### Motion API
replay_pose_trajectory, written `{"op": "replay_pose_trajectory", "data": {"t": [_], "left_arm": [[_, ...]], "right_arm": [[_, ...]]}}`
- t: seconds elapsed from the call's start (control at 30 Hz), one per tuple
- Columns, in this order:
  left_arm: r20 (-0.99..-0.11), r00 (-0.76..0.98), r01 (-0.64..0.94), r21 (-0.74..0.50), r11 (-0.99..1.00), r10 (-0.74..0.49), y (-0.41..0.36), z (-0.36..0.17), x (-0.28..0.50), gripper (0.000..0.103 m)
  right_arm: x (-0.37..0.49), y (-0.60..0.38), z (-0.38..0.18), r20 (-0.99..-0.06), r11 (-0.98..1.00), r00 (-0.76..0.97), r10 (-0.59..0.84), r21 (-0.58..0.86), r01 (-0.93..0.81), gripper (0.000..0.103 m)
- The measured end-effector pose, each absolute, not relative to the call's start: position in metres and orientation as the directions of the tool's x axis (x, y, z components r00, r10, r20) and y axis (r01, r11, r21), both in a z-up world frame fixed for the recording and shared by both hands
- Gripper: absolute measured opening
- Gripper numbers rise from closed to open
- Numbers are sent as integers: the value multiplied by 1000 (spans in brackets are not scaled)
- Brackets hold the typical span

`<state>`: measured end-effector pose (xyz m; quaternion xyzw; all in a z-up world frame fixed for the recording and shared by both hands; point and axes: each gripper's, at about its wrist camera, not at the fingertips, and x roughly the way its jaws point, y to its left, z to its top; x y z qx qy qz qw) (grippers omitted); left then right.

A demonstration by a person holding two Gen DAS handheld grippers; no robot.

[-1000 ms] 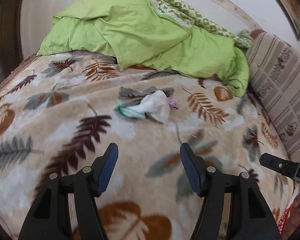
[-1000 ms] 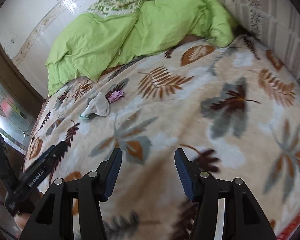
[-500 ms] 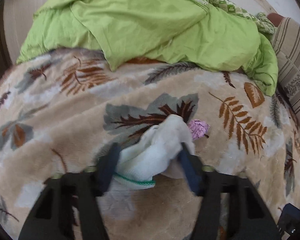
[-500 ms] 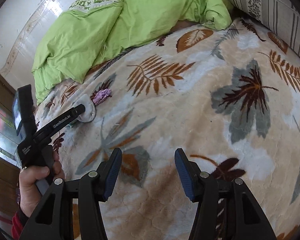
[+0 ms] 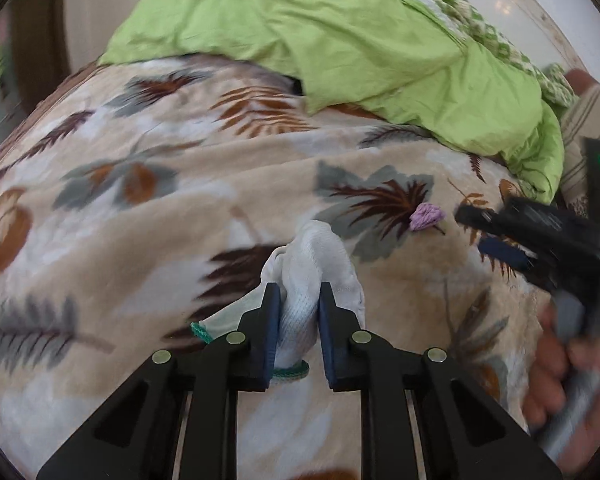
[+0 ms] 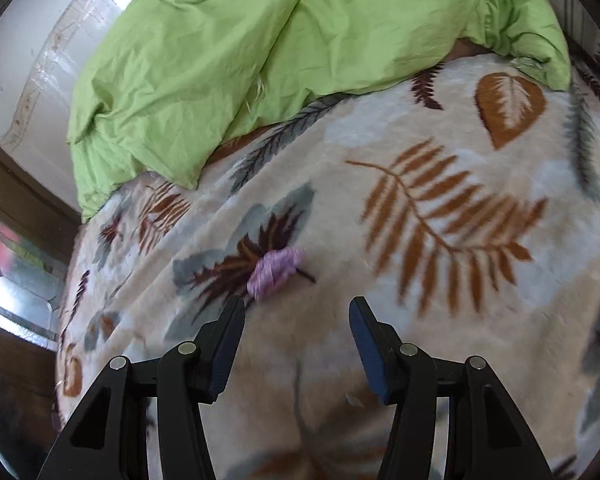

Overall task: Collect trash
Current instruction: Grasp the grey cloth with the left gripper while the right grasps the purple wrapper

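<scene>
The left gripper (image 5: pixel 299 300) is clamped tight on a white sock (image 5: pixel 315 264), its 2 blue pads pinching the bunched fabric from either side. The sock's green-edged cuff (image 5: pixel 290 371) hangs out below the pads, and its other end sits up in a crumpled peak above them, resting on the leaf-print blanket (image 5: pixel 140 216).

The right gripper (image 6: pixel 297 314) stands partly open with nothing between its fingers, only bare blanket. A small crumpled purple wrapper (image 6: pixel 274 270) lies on the blanket just beyond the tip of this gripper's left finger, close to it but not between the 2 fingers. In the left wrist view the same purple wrapper (image 5: pixel 426 216) lies near the sock, up and to the right of it, on a dark leaf of the pattern. The right gripper (image 5: pixel 486 232) comes in there from the right edge, blurred, with the person's hand (image 5: pixel 560 376) wrapped around its handle.

Beyond both items a rumpled green duvet (image 5: pixel 340 36) is heaped along the far side of the bed, against a pale wall (image 6: pixel 40 40). A striped cushion (image 5: pixel 592 120) shows at the right edge.
</scene>
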<state>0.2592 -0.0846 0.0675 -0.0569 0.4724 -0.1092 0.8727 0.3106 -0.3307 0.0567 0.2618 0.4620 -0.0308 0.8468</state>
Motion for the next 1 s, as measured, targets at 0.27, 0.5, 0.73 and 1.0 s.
{"op": "replay_pose_trajectory", "data": {"t": [0.27,0.5,0.73,1.0], "left_arm": [[-784,571,123,-209,970,-242,-65,64,237,18],[-758,600,164,-198,966,-257,-67,71,234,18],[-722,640,202,-171,964,-262,-72,91,204,18],[-689,645,293,-176,940,-330,-82,111,116,18]], "right_arm": [[357,-312,31,-830,865,535,156,377,332,41],[310,-302,56,-785,895,596,169,375,241,19],[196,-309,88,-730,892,650,208,415,180,19],[72,-296,89,-710,902,668,223,411,136,19]]}}
